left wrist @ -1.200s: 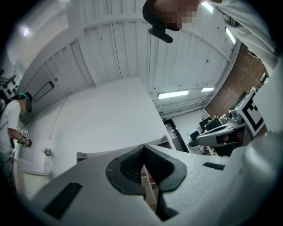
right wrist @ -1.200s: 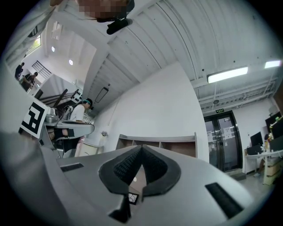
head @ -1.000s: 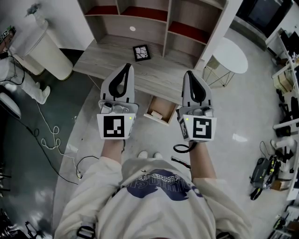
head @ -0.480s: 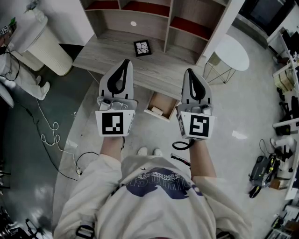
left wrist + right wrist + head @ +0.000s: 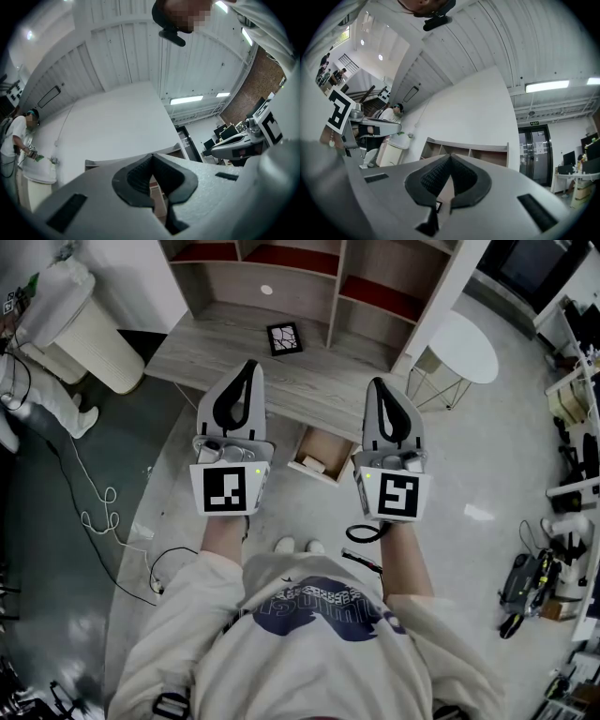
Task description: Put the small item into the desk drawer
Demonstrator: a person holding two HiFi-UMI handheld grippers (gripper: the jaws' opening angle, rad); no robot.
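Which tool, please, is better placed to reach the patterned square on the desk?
Probably left: the left tool points just beside the patterned square; the right tool sits farther off, by the open drawer.

Obscured and undetermined items, desk area

Drawer: far end out of sight under the desk edge. The pale small item inside is too small to identify. Patterned square on the desk: design too small to read. Shelf unit: upper part cut off by the top edge. Both hands are hidden behind the marker cubes of the left gripper and right gripper. Person at far left: cut off by the edge.
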